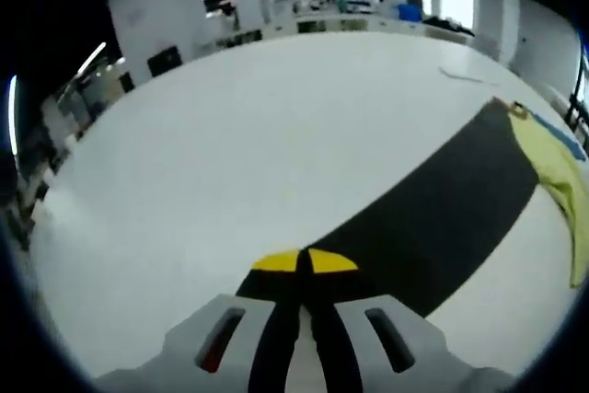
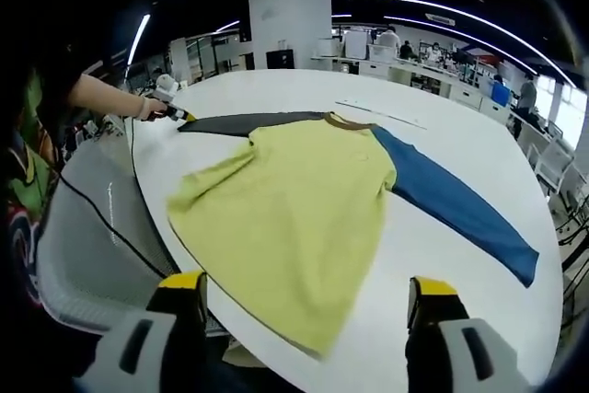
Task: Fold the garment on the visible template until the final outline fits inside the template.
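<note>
A long-sleeved garment lies flat on the white table (image 2: 276, 89). It has a yellow body (image 2: 294, 209), a black sleeve (image 2: 248, 122) and a blue sleeve (image 2: 451, 204). In the left gripper view the black sleeve (image 1: 442, 209) runs from my jaws toward the yellow body (image 1: 552, 172). My left gripper (image 1: 305, 262) is shut on that sleeve's end. It also shows as the left gripper (image 2: 173, 114) in the right gripper view, held by a hand at the table edge. My right gripper (image 2: 308, 287) is open above the yellow hem, which hangs slightly over the near edge.
A thin pale strip (image 2: 377, 113) lies on the table beyond the collar. A person's arm (image 2: 101, 94) reaches in from the left. A cable (image 2: 110, 246) runs past a grey surface below the table edge. Desks and people stand far behind.
</note>
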The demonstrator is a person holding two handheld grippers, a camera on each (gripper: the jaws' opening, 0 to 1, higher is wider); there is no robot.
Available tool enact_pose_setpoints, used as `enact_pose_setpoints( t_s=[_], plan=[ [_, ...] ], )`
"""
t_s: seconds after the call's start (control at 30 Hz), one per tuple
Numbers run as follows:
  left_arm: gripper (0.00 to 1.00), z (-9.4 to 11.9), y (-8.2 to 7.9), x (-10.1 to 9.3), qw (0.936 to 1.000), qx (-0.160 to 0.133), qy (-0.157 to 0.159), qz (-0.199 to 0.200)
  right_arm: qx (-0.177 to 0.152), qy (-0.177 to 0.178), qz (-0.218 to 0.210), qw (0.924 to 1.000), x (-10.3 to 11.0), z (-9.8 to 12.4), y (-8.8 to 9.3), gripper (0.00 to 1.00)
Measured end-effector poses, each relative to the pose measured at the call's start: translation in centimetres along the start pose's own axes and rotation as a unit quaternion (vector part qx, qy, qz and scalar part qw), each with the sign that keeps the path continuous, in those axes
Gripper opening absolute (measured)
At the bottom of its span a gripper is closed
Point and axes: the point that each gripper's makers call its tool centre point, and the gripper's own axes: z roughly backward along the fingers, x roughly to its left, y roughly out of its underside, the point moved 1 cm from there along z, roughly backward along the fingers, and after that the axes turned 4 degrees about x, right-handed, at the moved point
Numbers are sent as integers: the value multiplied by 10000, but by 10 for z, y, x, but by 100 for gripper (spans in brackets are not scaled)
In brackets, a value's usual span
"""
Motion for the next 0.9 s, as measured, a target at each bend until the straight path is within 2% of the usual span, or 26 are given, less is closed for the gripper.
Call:
enact_pose_setpoints(
  t_s=[0.07,0.17,0.2,0.27,0.3,0.4,0.47,0.5,0.53,0.73,0.77,0.9],
  plan=[
    [0,1,-1,0,10000,-30,22,43,2,10,-3,10000,-1,0,1,91],
    [0,13,-12,-6,9992,-286,133,239,-9,15,-42,10000,-2,1,2,91],
    [3,13,-14,-7,9991,-302,142,254,-10,19,-49,10000,-2,0,2,91],
    [15,17,-24,-12,9982,-524,194,231,-35,14,-61,10000,-3,0,1,91],
    [19,21,-28,-20,9972,-604,339,277,-46,14,-68,10000,-3,-1,0,91],
    [33,29,-31,-43,9956,-631,675,155,-84,-4,-66,9999,-3,-2,-2,92],
    [47,33,-30,-64,9934,-590,980,15,-100,-30,-65,9999,-3,-3,-4,94],
    [52,35,-31,-71,9923,-594,1077,114,-111,-30,-63,9999,-3,-4,-5,96],
    [55,41,-33,-85,9895,-658,1275,142,-128,-25,-60,9999,-4,-4,-6,96],
    [76,71,-41,-137,9785,-811,1892,-137,-187,-46,-29,9998,-4,-7,-11,99],
    [77,79,-43,-150,9734,-874,2105,-233,-208,-52,-22,9998,-4,-7,-12,99],
    [79,100,-45,-182,9613,-935,2569,-353,-277,-41,-32,9996,-5,-7,-15,99]
  ],
)
